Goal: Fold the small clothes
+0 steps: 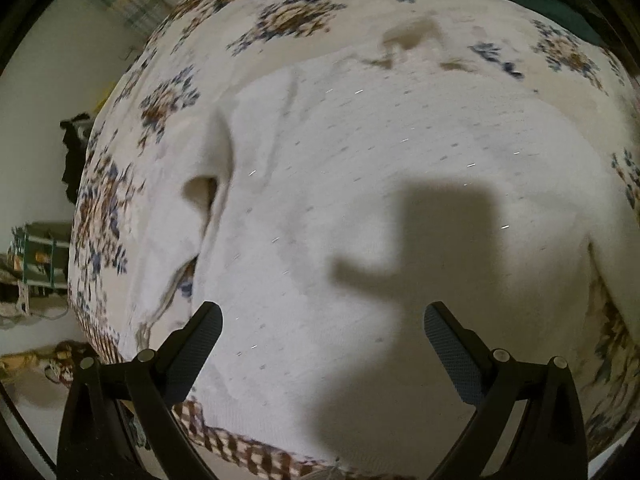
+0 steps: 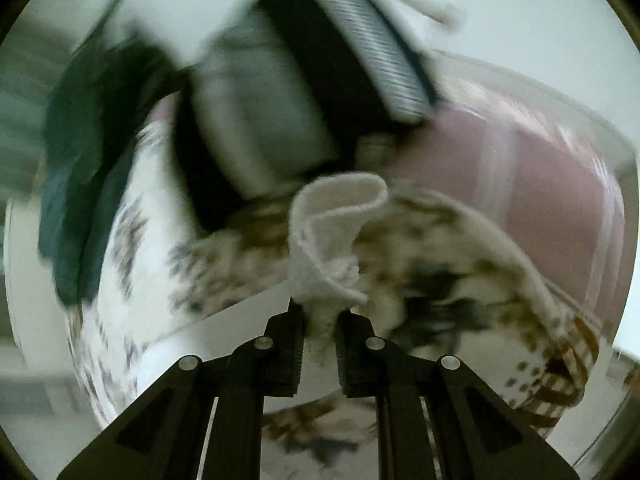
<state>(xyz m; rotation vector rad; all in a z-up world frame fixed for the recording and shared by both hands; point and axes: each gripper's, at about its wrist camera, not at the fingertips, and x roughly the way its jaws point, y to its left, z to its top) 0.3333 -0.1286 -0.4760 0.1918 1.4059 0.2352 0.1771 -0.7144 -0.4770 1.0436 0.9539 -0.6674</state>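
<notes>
A white knitted garment (image 1: 360, 200) with small sparkly specks lies spread on a floral bedcover (image 1: 288, 20). A fold of it bulges at its left side. My left gripper (image 1: 323, 316) hovers open above the garment's near part, holding nothing. My right gripper (image 2: 320, 312) is shut on a white knitted edge of the garment (image 2: 332, 232), which curls up above the fingertips. The right wrist view is blurred by motion.
The bedcover's checked brown border (image 1: 240, 448) runs along the near edge of the bed. A dark green cloth (image 2: 80, 200) lies at the left, a pink surface (image 2: 540, 184) at the right. Furniture and clutter (image 1: 36, 256) stand beside the bed.
</notes>
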